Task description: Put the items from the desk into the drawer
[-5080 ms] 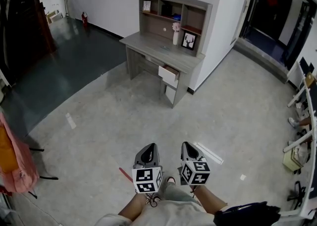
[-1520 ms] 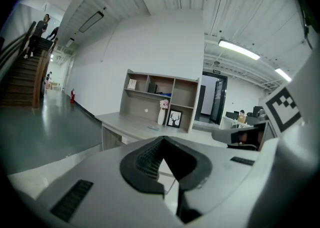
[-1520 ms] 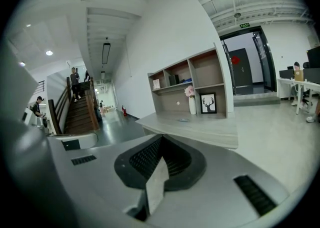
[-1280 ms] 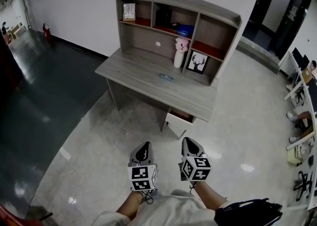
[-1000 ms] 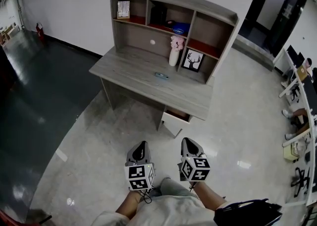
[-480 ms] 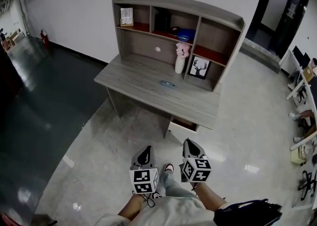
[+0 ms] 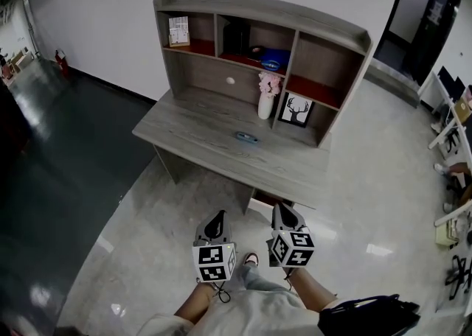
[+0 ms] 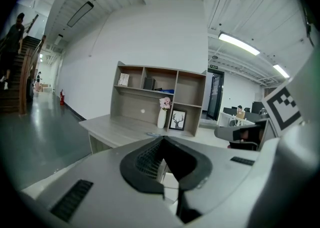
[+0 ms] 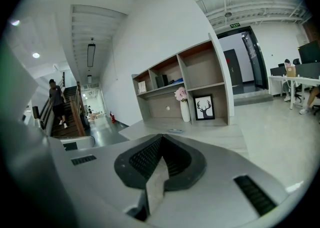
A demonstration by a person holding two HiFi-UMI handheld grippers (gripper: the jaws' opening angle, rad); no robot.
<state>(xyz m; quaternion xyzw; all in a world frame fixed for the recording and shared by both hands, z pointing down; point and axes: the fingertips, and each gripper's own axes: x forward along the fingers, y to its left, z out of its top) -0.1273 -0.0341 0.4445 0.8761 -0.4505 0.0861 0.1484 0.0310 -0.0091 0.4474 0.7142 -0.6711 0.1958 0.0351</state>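
Note:
A grey wooden desk (image 7: 199,132) with a shelf unit stands against the white wall ahead. On its top lie a small blue-grey object (image 7: 245,136), a white vase of pink flowers (image 7: 264,102) and a framed deer picture (image 7: 297,110). The drawer (image 7: 273,199) shows only as a dark slit under the desk's front edge. My left gripper (image 7: 219,217) and right gripper (image 7: 282,209) hover side by side above the floor, short of the desk, both shut and holding nothing. The left gripper (image 8: 161,140) faces the vase (image 8: 162,117). The right gripper (image 9: 161,138) faces the blue-grey object (image 9: 176,131).
The shelves hold a blue item (image 7: 274,58), a dark box (image 7: 236,36) and a small card (image 7: 178,31). Dark glossy floor (image 7: 51,143) lies left; office desks (image 7: 453,121) stand far right. A person (image 9: 56,97) is on stairs at the left.
The desk has come closer and now fills more of the head view; the drawer has slipped under the desk edge. Both grippers stay shut, held together in front.

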